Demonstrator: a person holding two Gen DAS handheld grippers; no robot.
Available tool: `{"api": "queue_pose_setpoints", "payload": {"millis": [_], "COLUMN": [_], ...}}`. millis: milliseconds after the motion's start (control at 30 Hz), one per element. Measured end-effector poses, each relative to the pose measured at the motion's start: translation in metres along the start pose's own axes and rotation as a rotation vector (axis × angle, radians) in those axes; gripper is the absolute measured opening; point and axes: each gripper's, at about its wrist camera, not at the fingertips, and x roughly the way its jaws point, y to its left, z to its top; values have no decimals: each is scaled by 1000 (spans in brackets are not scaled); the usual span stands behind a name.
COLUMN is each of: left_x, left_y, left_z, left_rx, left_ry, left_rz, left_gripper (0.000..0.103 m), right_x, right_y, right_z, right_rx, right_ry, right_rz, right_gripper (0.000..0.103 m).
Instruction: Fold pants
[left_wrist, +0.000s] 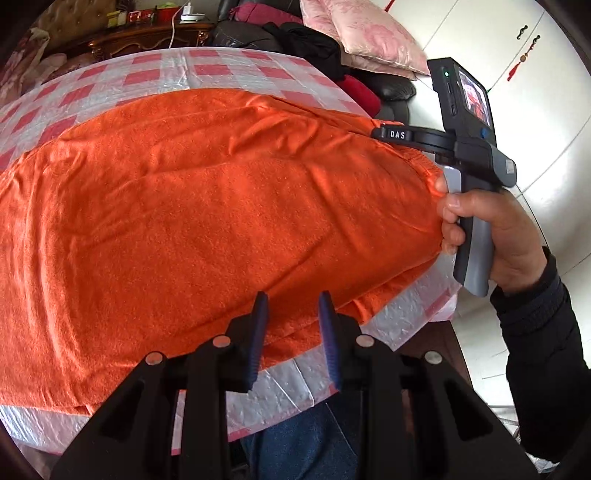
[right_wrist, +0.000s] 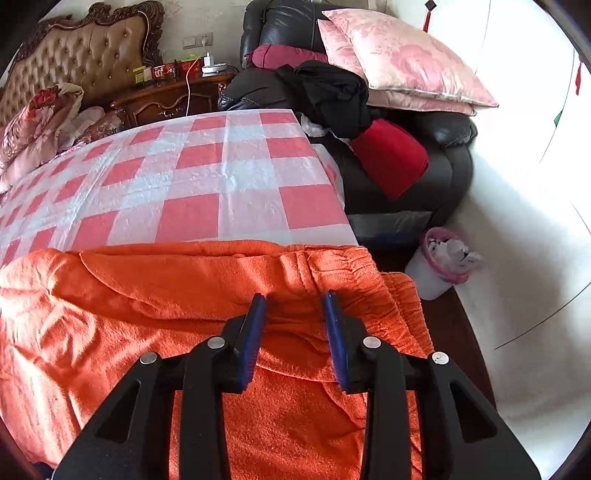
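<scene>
Orange pants (left_wrist: 207, 206) lie spread across a table with a red-and-white checked cloth (left_wrist: 147, 70). My left gripper (left_wrist: 291, 299) is open and empty, hovering over the near edge of the pants. In the right wrist view my right gripper (right_wrist: 295, 297) is open above the elastic waistband end of the pants (right_wrist: 280, 369), with nothing between its blue pads. From the left wrist view, the right gripper's body (left_wrist: 469, 147) and the hand holding it sit at the right end of the pants; its fingertips are hidden there.
A black leather sofa (right_wrist: 436, 177) with pink pillows (right_wrist: 399, 62), dark clothes and a red cushion stands beyond the table's right end. A white bin (right_wrist: 439, 262) is on the floor by it. A wooden nightstand (right_wrist: 170, 99) and a bed are behind.
</scene>
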Motion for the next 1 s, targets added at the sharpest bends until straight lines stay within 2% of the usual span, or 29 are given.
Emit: {"api": "queue_pose_setpoints", "payload": {"millis": [133,267,567,667,700,733,800,867,900,1000], "left_x": [-7,8,8,5,4,4,3,3,3,-12], "left_y": [-10,-19,-17,-16,-17,-17,-21,-27,-26,-15], "left_z": [2,-3,-5,-10,-12,-13,-19,-24,-25,-24], "left_rx": [57,131,160,151,148,153,172,204,204,150], "left_ry": [-48,10,8,-12,-19,-27,-49,-72,-80,-143], "left_rz": [27,108,100,77,61,17,1,28,27,12], "left_gripper": [28,28,29,32,41,54,62,63,63,62], "right_x": [1,2,3,1,-2,-11,-31,-55,-65,-83], "right_y": [2,5,9,8,6,1,-1,5,10,24], "right_z": [-1,-2,-4,0,1,3,2,-8,-17,-44], "right_rx": [-3,-23,-44,-36,-16,30,54,38,42,26], "right_ry": [-7,-18,-21,-2,9,15,-16,-51,-50,-29], "right_rz": [-1,-9,-27,-24,-11,18,64,116,153,209], "right_gripper": [33,34,36,36,37,39,48,55,55,55]}}
